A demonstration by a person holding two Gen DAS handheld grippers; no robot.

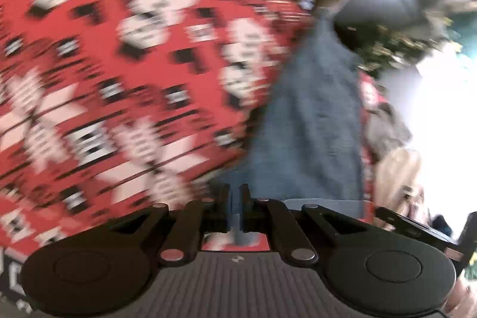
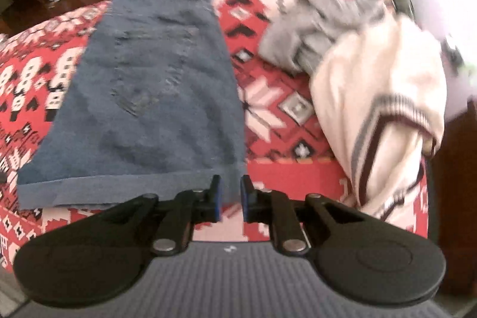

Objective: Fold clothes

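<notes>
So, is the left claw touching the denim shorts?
Touching. The left wrist view shows the left claw shut on the hem of the denim shorts.

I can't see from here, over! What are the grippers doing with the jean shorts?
Left gripper shut on denim shorts. Right gripper open at the hem. Cream sweater and grey garment heaped alongside, clear.

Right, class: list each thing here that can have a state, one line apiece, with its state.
Left gripper: shut on the denim.
Right gripper: open, at the denim's hem, holding nothing.
Denim: spread flat on the cloth, hem cuffed.
Grey garment: crumpled, unfolded.
Cream sweater: heaped, unfolded, at the cloth's edge.
Red cloth: spread under the clothes.
</notes>
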